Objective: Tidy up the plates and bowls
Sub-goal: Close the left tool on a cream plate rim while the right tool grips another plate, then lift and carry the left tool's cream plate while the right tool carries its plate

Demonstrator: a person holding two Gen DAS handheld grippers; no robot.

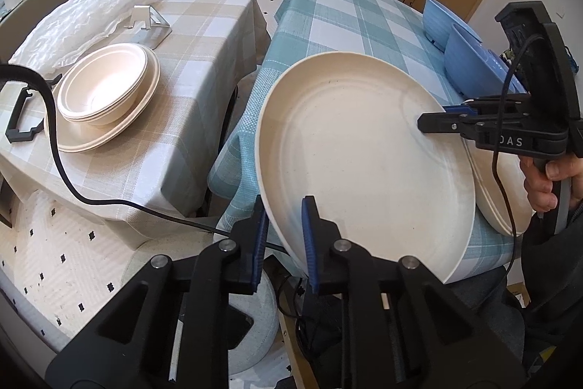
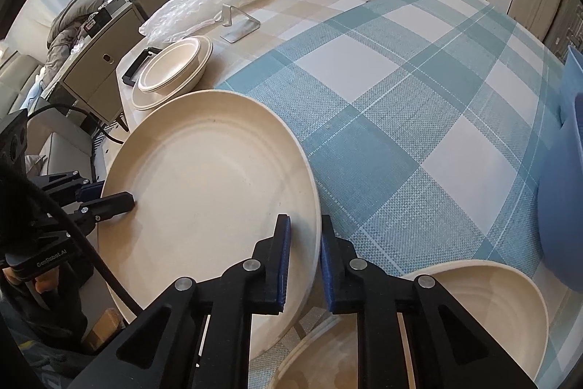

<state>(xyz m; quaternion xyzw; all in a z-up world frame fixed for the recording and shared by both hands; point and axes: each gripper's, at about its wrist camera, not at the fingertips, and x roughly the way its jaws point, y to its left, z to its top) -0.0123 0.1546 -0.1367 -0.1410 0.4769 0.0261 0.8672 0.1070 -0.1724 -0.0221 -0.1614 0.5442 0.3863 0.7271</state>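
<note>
A large cream plate (image 1: 364, 163) is held tilted in the air between the two tables, also shown in the right wrist view (image 2: 211, 177). My left gripper (image 1: 284, 236) is shut on its near rim. My right gripper (image 2: 304, 261) is shut on the opposite rim and shows in the left wrist view (image 1: 437, 121). More cream plates (image 2: 484, 301) lie stacked on the blue checked table (image 2: 400, 97) under the right gripper. Stacked cream bowls (image 1: 102, 90) sit on a cream plate (image 1: 83, 137) on the beige checked table (image 1: 175, 141).
Blue bowls (image 1: 470, 61) stand at the blue table's right edge. Crumpled plastic wrap (image 1: 87, 13), a metal stand (image 1: 149, 28) and a black clamp part (image 1: 20, 119) lie on the beige table. A black cable (image 1: 91, 199) hangs across the gap between the tables.
</note>
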